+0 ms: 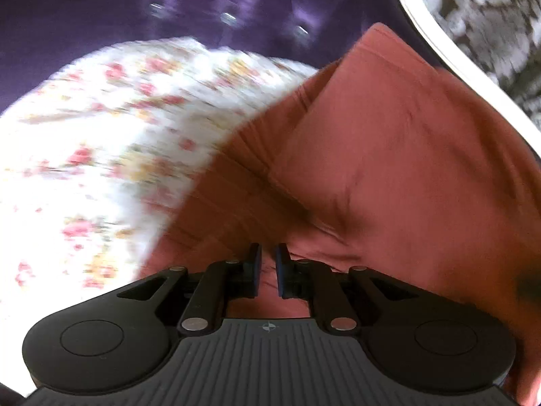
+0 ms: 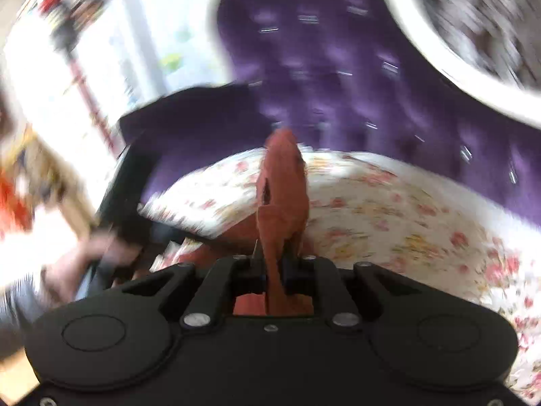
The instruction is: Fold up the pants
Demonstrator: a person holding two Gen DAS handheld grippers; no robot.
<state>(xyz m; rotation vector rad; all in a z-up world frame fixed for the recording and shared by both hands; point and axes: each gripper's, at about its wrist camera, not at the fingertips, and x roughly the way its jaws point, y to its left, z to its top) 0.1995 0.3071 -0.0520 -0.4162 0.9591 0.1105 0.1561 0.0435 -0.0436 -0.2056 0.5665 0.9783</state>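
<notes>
Left wrist view: rust-red pants (image 1: 389,155) are spread over a floral bedspread (image 1: 101,142).
The left gripper (image 1: 268,264) is clamped on a fold; in the right wrist view, the right gripper (image 2: 274,264) is pinched on an upright bunch of cloth.

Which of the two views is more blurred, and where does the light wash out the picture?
Right wrist view: strongest motion blur; the purple headboard studs streak, and the left side is washed out by bright light. The right gripper and the pants it pinches stay fairly sharp. Left wrist view: milder blur on the floral bedspread; the left gripper is sharp. Both bend lines at the edges.
</notes>
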